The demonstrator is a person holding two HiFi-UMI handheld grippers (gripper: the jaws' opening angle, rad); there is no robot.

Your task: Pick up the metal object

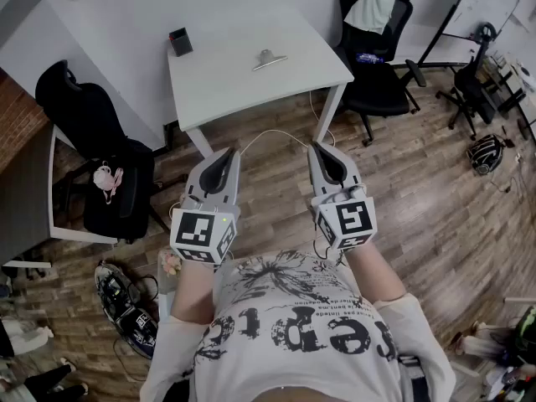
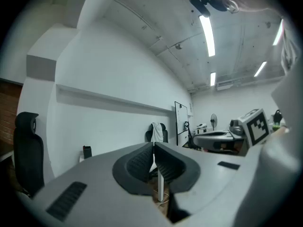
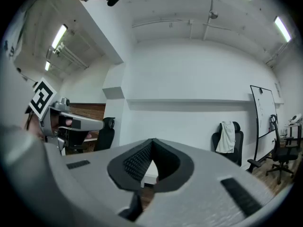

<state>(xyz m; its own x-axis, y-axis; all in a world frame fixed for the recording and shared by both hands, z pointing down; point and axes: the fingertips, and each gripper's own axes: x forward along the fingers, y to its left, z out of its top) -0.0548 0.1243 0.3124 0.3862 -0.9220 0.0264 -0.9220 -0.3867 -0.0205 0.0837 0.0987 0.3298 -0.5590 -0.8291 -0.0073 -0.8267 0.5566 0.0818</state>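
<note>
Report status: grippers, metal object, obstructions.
Left gripper shut, empty. Right gripper shut, empty. Metal object untouched on white table ahead. Black box sits apart, not blocking.

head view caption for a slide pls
Shut and empty, the left gripper and right gripper face a white table bearing the metal object.

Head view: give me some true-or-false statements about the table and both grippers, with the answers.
1. The clip lies on the table. True.
2. The right gripper holds the clip. False: it is shut on nothing, short of the table.
3. The left gripper is open. False: its jaws are together.
4. A black box stands near the table's far left corner. True.
</note>
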